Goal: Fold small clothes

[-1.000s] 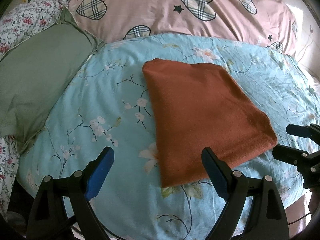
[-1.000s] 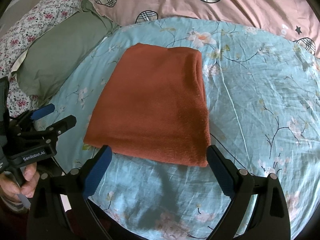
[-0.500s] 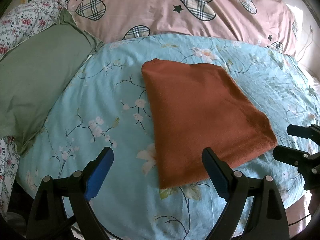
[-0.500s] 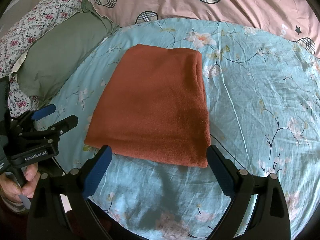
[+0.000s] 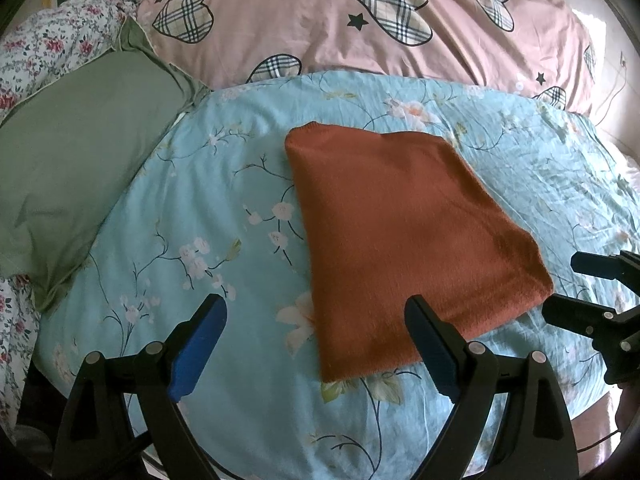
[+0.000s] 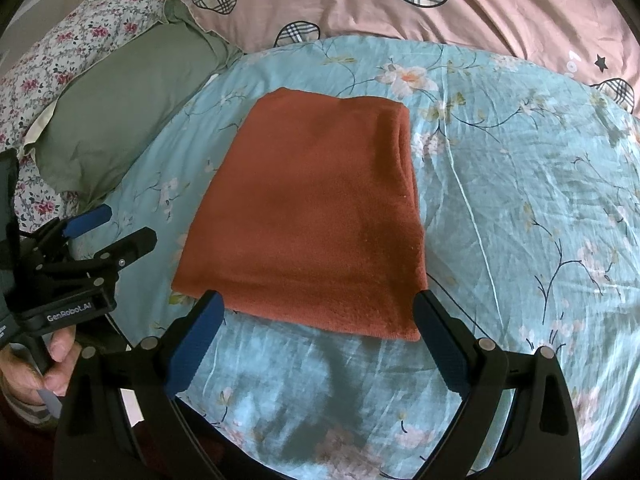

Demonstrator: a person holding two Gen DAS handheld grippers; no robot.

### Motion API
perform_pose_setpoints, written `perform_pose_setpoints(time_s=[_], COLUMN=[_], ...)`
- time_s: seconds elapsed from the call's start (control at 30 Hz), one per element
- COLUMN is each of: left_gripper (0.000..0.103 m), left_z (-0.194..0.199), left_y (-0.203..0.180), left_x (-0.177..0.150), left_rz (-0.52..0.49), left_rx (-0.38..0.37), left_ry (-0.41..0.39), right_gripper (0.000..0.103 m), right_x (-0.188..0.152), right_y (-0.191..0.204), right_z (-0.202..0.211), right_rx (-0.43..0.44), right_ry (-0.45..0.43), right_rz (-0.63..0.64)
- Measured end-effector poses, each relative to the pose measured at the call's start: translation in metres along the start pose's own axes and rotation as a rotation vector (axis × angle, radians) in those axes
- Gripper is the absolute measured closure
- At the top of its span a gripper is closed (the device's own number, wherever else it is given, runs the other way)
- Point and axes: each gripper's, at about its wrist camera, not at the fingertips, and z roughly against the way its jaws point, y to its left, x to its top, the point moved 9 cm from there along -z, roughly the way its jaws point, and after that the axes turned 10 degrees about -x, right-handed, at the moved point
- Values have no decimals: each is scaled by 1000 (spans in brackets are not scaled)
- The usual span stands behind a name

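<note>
A rust-orange folded garment [image 5: 404,232] lies flat on the light blue floral bedspread [image 5: 224,208]; it also shows in the right wrist view [image 6: 312,216], with its folded edge on the right. My left gripper [image 5: 316,344] is open and empty, held just short of the garment's near left corner. My right gripper [image 6: 318,340] is open and empty, held just before the garment's near edge. The right gripper shows at the right edge of the left wrist view [image 5: 596,296]. The left gripper shows at the left of the right wrist view [image 6: 108,228], held by a hand.
A green pillow [image 5: 76,160] lies at the left. A pink duvet with plaid hearts [image 5: 360,20] is bunched at the back. A floral quilt [image 5: 48,48] lies at the far left. The bed's near edge runs just below both grippers.
Both grippers stay open and almost still. The view has shifted very slightly; the garment has not moved.
</note>
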Motion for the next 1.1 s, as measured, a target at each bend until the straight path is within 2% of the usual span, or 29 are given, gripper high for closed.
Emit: perform_pose_setpoints(time_s=[0.83, 1.1], left_gripper=[9, 8], left_z=[2, -1], left_y=[4, 4], left_x=[6, 11], left_rz=[4, 5], left_rx=[10, 10], left_ry=[-10, -12], right_gripper=[8, 7], right_x=[14, 31], right_y=[5, 5], right_z=[-3, -11], right_rx=[8, 29], right_ry=[-15, -44], right_rz=[10, 13])
